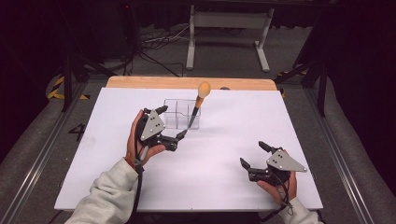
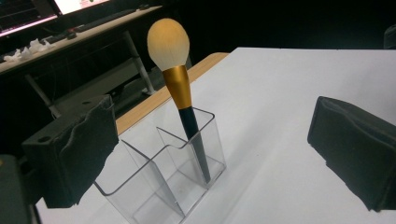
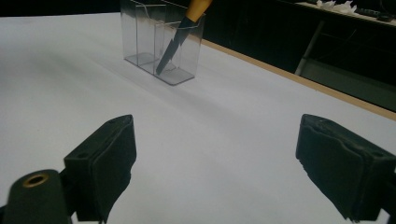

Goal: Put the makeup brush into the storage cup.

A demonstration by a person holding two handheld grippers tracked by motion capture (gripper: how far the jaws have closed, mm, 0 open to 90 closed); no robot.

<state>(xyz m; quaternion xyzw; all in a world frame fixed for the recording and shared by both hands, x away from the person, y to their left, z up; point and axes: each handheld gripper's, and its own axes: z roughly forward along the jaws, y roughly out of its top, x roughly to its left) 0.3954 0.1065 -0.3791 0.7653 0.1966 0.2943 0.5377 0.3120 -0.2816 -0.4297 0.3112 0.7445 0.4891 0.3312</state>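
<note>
A dark room with cables and a stand's legs behind frames the white table (image 1: pixel 224 154). In the high view, upper centre, a clear plastic divided organiser (image 1: pixel 176 113) holds a leaning makeup brush with a black handle, gold ferrule and pale bristle head (image 1: pixel 200 100). The left gripper (image 1: pixel 172 122) sits just beside the organiser, jaws spread; the right gripper (image 1: pixel 252 154), lower right, is likewise spread and well apart.

In the left gripper view the brush (image 2: pixel 180 88) stands at centre in the organiser's far compartment (image 2: pixel 205 140). It looks light, with a stiff handle and a soft head.

In the right gripper view, upper centre, the handle (image 3: pixel 175 44) slants inside the organiser (image 3: pixel 140 37). The ferrule seems the best place to grip; the organiser could tip.
</note>
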